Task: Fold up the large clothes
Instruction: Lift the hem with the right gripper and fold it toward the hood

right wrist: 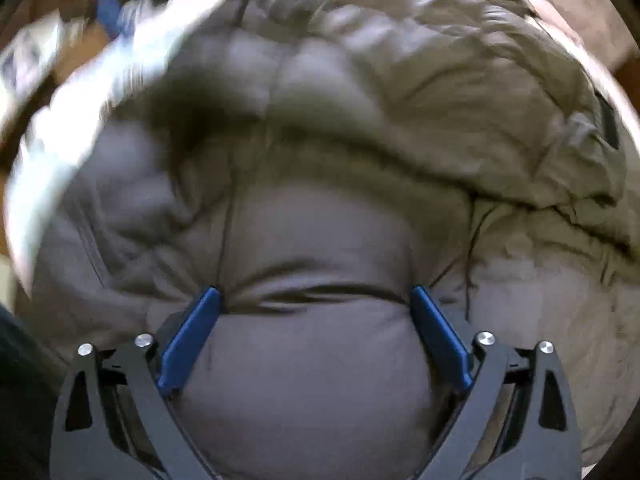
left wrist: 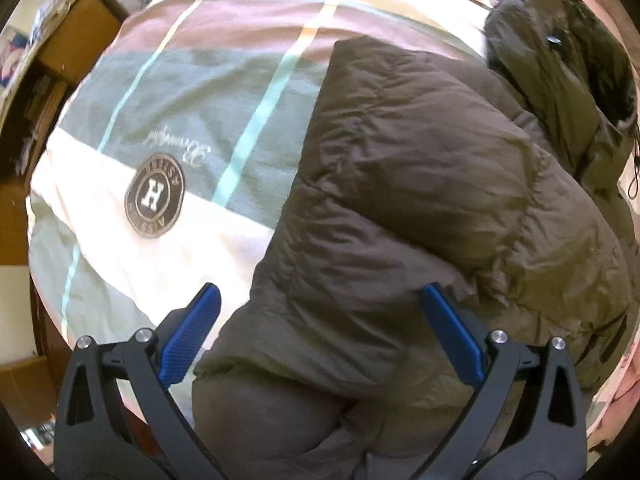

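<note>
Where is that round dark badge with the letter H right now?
In the left wrist view, the round dark badge with the white H sits left of centre on the striped bedspread, just left of the brown puffy jacket and beyond the left gripper.

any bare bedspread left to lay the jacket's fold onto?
Yes: the striped bedspread lies bare left of the puffer jacket, around the round H logo. Right half is crowded: jacket body and hood. The right wrist view is all jacket.
</note>
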A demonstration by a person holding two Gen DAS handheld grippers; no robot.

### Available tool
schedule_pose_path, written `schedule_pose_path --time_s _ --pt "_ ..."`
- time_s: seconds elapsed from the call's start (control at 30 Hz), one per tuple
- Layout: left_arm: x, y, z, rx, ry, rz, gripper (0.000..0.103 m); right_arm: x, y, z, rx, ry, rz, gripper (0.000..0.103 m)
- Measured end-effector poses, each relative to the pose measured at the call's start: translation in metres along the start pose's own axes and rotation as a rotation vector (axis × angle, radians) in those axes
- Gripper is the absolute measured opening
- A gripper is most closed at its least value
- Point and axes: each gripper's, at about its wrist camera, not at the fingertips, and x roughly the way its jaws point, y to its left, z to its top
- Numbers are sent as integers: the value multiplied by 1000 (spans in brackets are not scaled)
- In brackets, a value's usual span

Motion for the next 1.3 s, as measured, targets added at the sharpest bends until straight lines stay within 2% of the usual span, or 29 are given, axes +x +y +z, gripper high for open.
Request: schedule_pose_path --time_s 0.03,0.07,0.1,0.17,0.2,0.27,0.3,0.37,0.43,0.5,0.53,0.57,0.6,0.63,0.67,0.7,0.77,0.8,0.83,0.87,0.9,0.93,0.97,1.0,1.03,1.07,1.17,1.2,1.3 --pt "1 1 0 -5 10 -12 101 -5 -5 2 23 -2 29 97" --pt "0 2 -1 -6 12 -17 101 -19 -15 2 77 -45 81 97" --pt "-1 1 -2 -1 6 -19 101 -36 -29 -3 148 -118 94 96" --pt "-5 -2 -4 23 -14 -1 101 -48 -61 -6 248 -170 43 97" --pt "-5 -4 -5 31 -20 7 101 -45 -83 -12 305 -149 -2 97" --pt "-4 -8 -7 41 -21 15 101 -19 -108 -25 363 -6 -39 97" --pt "-3 -11 -8 46 -19 18 101 -5 -117 -33 361 44 15 100" --pt "-1 -19 -11 56 -19 23 101 -14 -120 -35 252 40 40 101" --pt "-3 -30 -16 77 -26 23 101 -40 -131 -38 262 -35 -15 101" --pt "-6 -39 -21 96 -40 15 101 -75 -157 -53 374 -192 -118 101" --pt "-8 -44 -23 112 -48 14 101 -81 -171 -59 427 -209 -154 101" --pt "-9 -50 -25 128 -54 17 101 -78 -195 -63 485 -198 -207 101" --pt "-9 -56 -27 148 -59 27 101 -66 -219 -73 551 -124 -286 101" --pt "-8 -61 -30 164 -59 36 101 -50 -222 -70 577 -43 -304 102" --pt "-7 -64 -32 174 -56 42 101 -30 -233 -71 594 26 -229 102" --pt "-4 -67 -34 185 -46 48 101 -25 -241 -76 603 35 -154 102" --pt "-2 -66 -36 183 -30 44 101 -31 -243 -69 571 62 -155 102" --pt "-2 -64 -37 173 -22 35 101 -40 -246 -62 568 46 -163 102" --pt "-3 -61 -36 161 -18 24 101 -52 -245 -64 572 -10 -182 102" --pt "-4 -58 -36 152 -18 14 101 -71 -253 -60 588 -105 -246 102" --pt "-4 -55 -35 148 -20 9 101 -84 -263 -59 626 -157 -323 102" --pt "-5 -54 -35 144 -22 6 101 -88 -275 -59 667 -161 -349 102" --pt "-5 -54 -34 144 -22 4 101 -84 -292 -61 722 -133 -335 102" --pt "-4 -54 -35 149 -18 2 101 -67 -311 -67 770 -54 -298 102" --pt "-3 -55 -35 155 -11 1 101 -47 -323 -71 789 65 -292 102" --pt "-3 -56 -35 158 -6 -1 101 -34 -319 -84 777 142 -290 102" --pt "-7 -53 -37 141 -8 -13 101 -23 -319 -62 710 201 -348 102" --pt "-12 -50 -37 129 -22 -25 101 -31 -319 -50 734 183 -381 102" --pt "-23 -46 -33 111 -55 -46 101 -69 -325 2 744 -86 -362 101"
